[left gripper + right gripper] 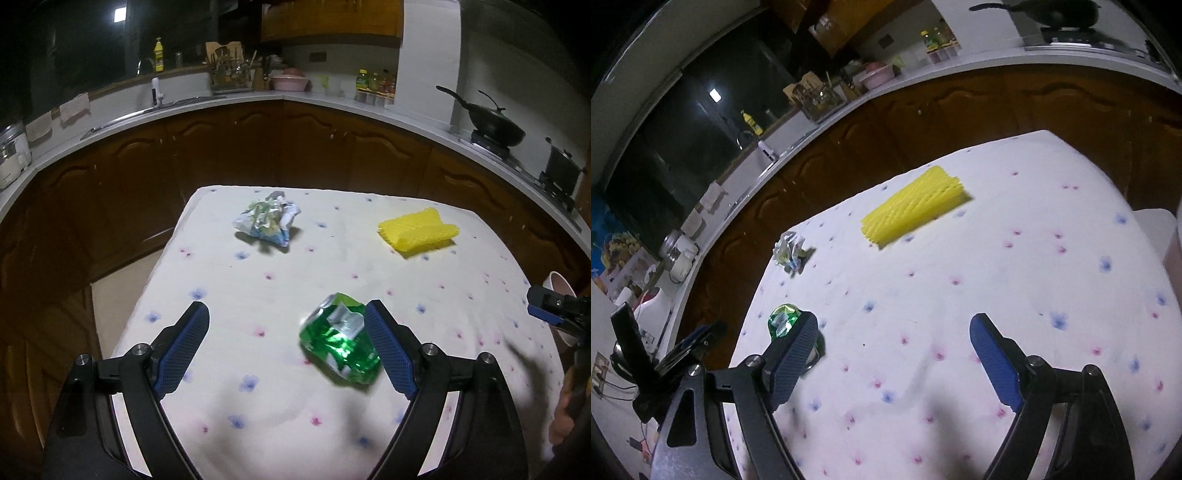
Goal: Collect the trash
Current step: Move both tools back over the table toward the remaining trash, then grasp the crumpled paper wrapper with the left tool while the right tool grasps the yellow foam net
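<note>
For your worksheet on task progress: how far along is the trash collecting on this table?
Nothing looks collected yet. The crushed green drinks can lies on the flowered tablecloth between the open left gripper's fingers, beside one pad, not gripped. The crumpled foil wrapper and yellow foam netting lie untouched farther off. The right gripper is open and empty.

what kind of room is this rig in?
A home kitchen, most likely: a wok on a gas stove, a sink faucet on the counter, wooden cabinets below. The work surface is a table under a floral cloth.
</note>
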{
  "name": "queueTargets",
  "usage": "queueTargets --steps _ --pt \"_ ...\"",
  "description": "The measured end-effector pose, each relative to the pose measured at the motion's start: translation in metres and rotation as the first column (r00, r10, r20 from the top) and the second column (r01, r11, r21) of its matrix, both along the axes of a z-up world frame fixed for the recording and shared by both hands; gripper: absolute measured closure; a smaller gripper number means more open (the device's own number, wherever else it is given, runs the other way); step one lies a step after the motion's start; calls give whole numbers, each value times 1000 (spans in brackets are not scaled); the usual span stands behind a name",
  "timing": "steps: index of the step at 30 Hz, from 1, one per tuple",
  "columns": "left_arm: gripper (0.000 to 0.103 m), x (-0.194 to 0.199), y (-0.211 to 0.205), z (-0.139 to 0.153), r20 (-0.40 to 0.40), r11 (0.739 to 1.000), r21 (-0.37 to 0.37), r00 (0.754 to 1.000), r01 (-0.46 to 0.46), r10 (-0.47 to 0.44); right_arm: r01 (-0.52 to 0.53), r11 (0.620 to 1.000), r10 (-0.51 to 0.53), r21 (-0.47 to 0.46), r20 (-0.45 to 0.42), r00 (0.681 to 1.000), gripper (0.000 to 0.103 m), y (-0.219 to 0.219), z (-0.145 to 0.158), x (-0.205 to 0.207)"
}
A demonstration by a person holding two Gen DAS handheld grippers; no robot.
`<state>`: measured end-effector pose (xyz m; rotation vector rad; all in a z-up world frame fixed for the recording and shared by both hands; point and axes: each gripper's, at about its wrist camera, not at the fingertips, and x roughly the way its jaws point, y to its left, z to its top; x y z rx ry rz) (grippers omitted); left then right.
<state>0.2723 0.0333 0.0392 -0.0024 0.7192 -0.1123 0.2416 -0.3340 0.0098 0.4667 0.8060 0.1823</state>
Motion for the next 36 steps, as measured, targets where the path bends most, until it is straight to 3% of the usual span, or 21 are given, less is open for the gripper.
queueTargets --steps 12,18,23,30,32,33,34,35,36 --pt "15 33 13 -10 -13 999 38 1000 -17 17 -17 1000 17 6 -30 999 16 15 -7 42" --pt "15 88 15 -14 -49 998 55 999 16 -13 63 998 -61 26 -75 995 16 4 -18 82" --pt "15 157 7 -32 -125 995 69 990 69 -60 130 990 -123 51 -125 985 16 -6 -32 115" --pt "15 221 -7 -71 -199 981 182 980 62 -25 198 977 -184 84 -152 971 17 -10 -47 147" --pt "26 228 -9 -78 -218 980 185 975 75 -34 212 974 -196 82 -166 966 20 -10 -52 155" --pt "30 229 -10 -80 -225 981 173 973 90 -50 217 973 -202 80 -166 965 30 -10 -53 158" --pt "36 229 -12 -81 -229 983 151 971 107 -70 220 973 -206 73 -164 965 52 -9 -54 161" --pt "39 228 -12 -81 -226 983 150 971 109 -73 220 974 -207 60 -168 964 68 -9 -57 164" --pt "42 226 -13 -81 -221 982 152 972 114 -78 213 975 -201 55 -180 963 96 -8 -59 167"
